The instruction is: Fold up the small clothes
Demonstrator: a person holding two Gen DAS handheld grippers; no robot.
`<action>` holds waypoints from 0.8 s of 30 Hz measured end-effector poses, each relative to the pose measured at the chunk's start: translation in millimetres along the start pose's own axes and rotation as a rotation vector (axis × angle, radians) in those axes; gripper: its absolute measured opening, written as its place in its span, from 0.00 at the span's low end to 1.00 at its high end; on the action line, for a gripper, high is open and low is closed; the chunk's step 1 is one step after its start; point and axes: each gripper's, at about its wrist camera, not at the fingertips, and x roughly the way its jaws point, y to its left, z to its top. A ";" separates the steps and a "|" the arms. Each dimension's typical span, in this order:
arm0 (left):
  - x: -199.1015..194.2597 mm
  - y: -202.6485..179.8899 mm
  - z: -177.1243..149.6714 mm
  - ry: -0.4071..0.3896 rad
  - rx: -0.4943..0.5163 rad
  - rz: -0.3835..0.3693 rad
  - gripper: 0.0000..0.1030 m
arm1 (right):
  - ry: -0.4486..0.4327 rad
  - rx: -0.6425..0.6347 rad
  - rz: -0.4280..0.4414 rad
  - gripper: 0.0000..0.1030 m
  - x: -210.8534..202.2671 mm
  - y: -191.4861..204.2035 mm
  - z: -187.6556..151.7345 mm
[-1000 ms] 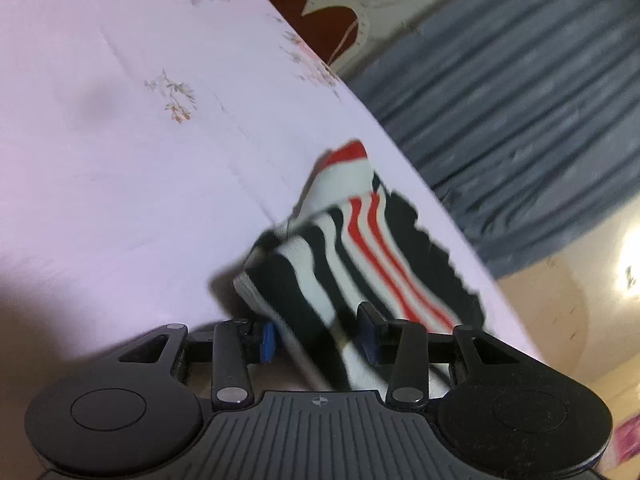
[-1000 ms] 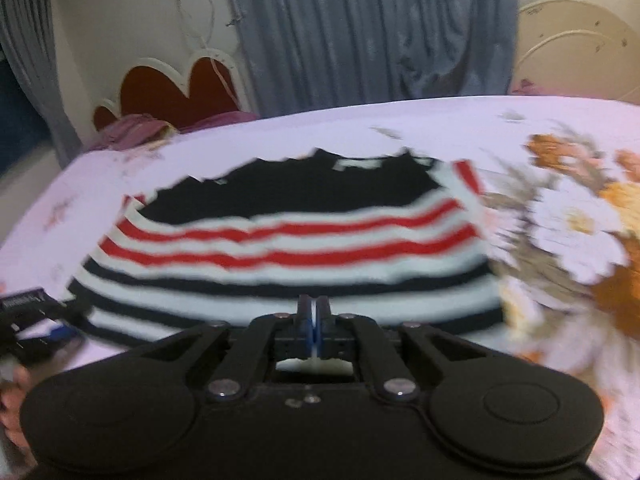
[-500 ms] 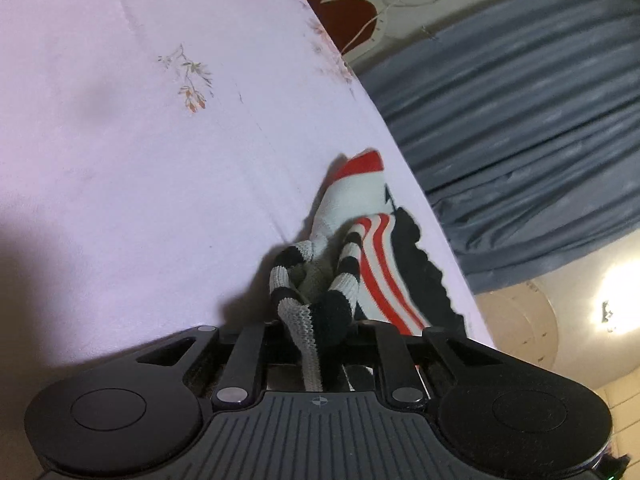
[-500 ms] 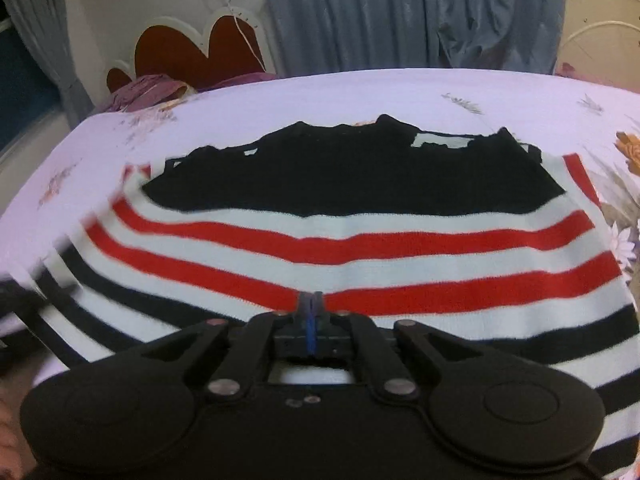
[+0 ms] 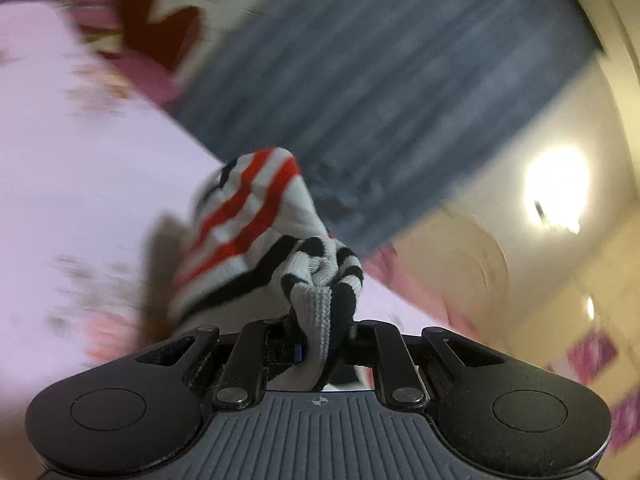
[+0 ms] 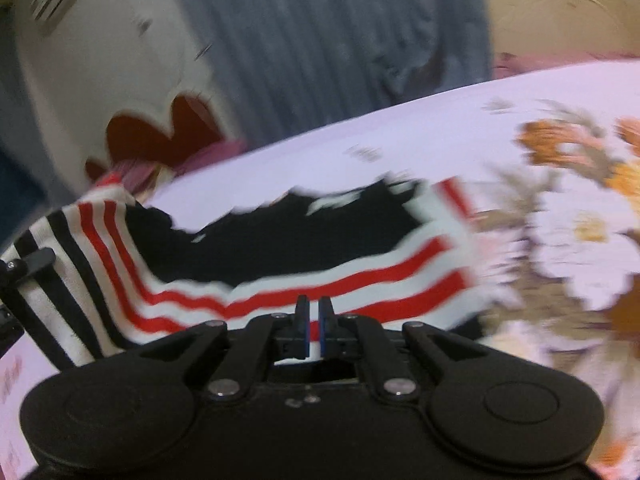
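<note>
While both views are blurred, the left gripper [image 5: 320,332] shows clearly at the bottom centre of the left wrist view: its fingers pinch a bunched, ribbed knit edge of the striped garment [image 5: 256,236], and the cloth rises from them toward the middle of the frame in soft folds. This garment is a small knitted piece with black, white and red bands. In the right wrist view it [image 6: 280,256] lies across the centre on the bed sheet [image 6: 360,140], with a wide black part and a jagged upper edge, and its left end is lifted at the left edge of the frame. The right gripper [image 6: 314,320] sits low in the centre; its fingers stand with a narrow gap, opening slightly, and I cannot tell if cloth is between them. The sheet is pale lilac, smooth, with a big flower print [image 6: 580,232] at the right. Grey pleated curtains [image 6: 320,40] hang behind
</note>
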 end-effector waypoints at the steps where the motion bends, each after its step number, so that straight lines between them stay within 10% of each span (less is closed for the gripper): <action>1: 11.9 -17.2 -8.1 0.043 0.030 0.001 0.14 | -0.017 0.026 -0.007 0.05 -10.1 -13.9 4.1; 7: 118.4 -87.6 -114.0 0.504 0.343 0.115 0.24 | -0.043 0.176 -0.050 0.17 -45.2 -88.8 12.9; 12: 51.4 -88.1 -84.0 0.347 0.354 0.018 0.30 | -0.040 0.221 0.004 0.25 -58.0 -113.7 12.6; 16: 32.9 -35.2 -29.7 0.217 0.306 0.163 0.30 | 0.010 0.223 0.097 0.29 -38.6 -102.2 14.2; 18: 41.8 -9.7 -17.0 0.221 0.272 0.207 0.30 | 0.039 0.217 0.119 0.53 -24.5 -90.0 13.3; 24: 79.9 27.5 -25.4 0.312 0.236 0.213 0.30 | 0.102 0.144 0.121 0.46 9.2 -58.4 21.7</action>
